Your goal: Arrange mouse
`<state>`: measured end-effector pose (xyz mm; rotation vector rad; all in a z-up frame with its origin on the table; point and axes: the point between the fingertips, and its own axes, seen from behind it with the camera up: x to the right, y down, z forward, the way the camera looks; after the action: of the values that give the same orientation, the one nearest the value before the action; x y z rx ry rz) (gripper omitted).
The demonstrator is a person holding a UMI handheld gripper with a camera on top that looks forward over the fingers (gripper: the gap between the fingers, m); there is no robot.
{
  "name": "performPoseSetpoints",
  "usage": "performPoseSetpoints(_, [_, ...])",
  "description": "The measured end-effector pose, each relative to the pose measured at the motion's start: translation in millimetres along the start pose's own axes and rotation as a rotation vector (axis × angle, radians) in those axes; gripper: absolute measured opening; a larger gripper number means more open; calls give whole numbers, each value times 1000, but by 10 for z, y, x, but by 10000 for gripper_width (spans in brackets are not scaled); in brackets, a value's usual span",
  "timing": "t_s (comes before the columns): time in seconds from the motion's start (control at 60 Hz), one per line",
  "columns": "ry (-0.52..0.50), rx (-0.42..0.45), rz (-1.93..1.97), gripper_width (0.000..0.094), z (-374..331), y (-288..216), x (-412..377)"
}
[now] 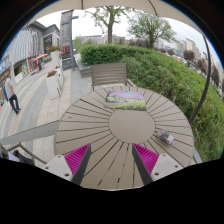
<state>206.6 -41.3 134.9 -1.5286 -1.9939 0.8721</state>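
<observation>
Hovering open hand-held gripper (112,160), one mouse (166,138), one table (100,125)

Single view, riding on the gripper (111,160), looking forward along its two fingers and down at a slant onto a round slatted wooden table (95,130). Pink pads (76,157) frame the near table edge, so the lens sits close above that rim. Wide angle: the whole tabletop fits, plus a chair (108,75) at the far side. Beyond it the view runs out over a hedge (160,70), trees (150,25), a paved terrace with a planter (53,82) and a person (10,95) standing well off. No second view to share with.
</observation>
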Motion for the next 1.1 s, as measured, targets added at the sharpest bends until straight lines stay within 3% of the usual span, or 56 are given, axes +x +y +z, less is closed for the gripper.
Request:
performPoseSetpoints(0.017, [12, 1, 9, 843, 262, -62, -58])
performPoseSetpoints(0.133, [61, 9, 40, 843, 342, 122, 199])
performPoseSetpoints(0.583, [267, 53, 157, 842, 395, 628, 1589])
performPoseSetpoints(0.9, [312, 162, 179, 842, 756, 514, 2207])
performPoseSetpoints(1.1, [338, 155, 198, 842, 1150, 519, 2549])
